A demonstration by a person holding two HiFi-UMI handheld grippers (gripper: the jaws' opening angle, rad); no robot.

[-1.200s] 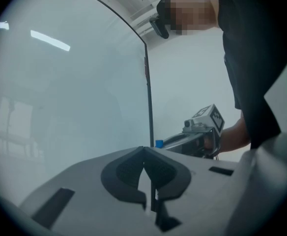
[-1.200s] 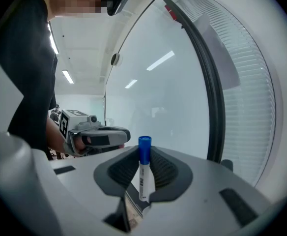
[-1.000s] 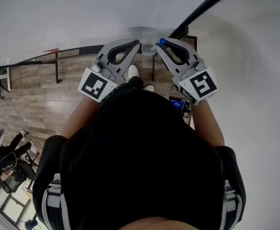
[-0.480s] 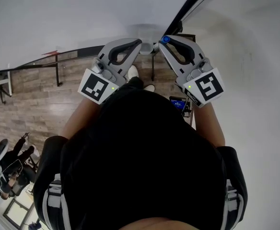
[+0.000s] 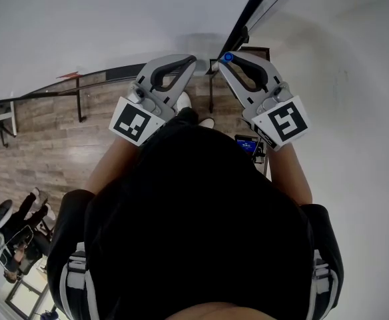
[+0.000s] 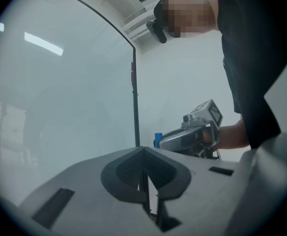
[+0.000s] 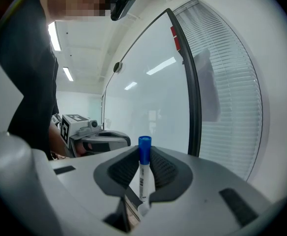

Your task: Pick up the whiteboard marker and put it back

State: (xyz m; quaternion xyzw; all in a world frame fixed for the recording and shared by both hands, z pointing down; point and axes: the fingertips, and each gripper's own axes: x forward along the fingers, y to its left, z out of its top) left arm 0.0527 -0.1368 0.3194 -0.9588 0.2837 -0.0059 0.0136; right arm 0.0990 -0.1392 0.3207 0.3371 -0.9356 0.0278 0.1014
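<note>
One marker (image 7: pixel 143 173) in play here, white body with a blue cap, and it's clamped in the right claw (image 5: pixel 226 61). Its long axis runs the same way the claw points. The blue cap pokes out just past the tips and the other end is tucked back toward the hand. In the right gripper view it sits dead centre between the two ribbed pads, with both pads pressing on the barrel. The claw is only as far open as the marker is thick.

The left claw (image 6: pixel 142 150) is closed right up with nothing in it, the two pads meeting in a thin line.

From the head view, both claws are held up side by side in front of the person's black shirt (image 5: pixel 201 219). Their tips angle in toward each other, close together but not touching. Ahead of them is the whiteboard (image 5: pixel 114 19), with its black frame edge (image 7: pixel 190 82) near the marker tip. There are window blinds (image 7: pixel 227 82) to the right of the frame and a wood floor (image 5: pixel 61 145) below.
</note>
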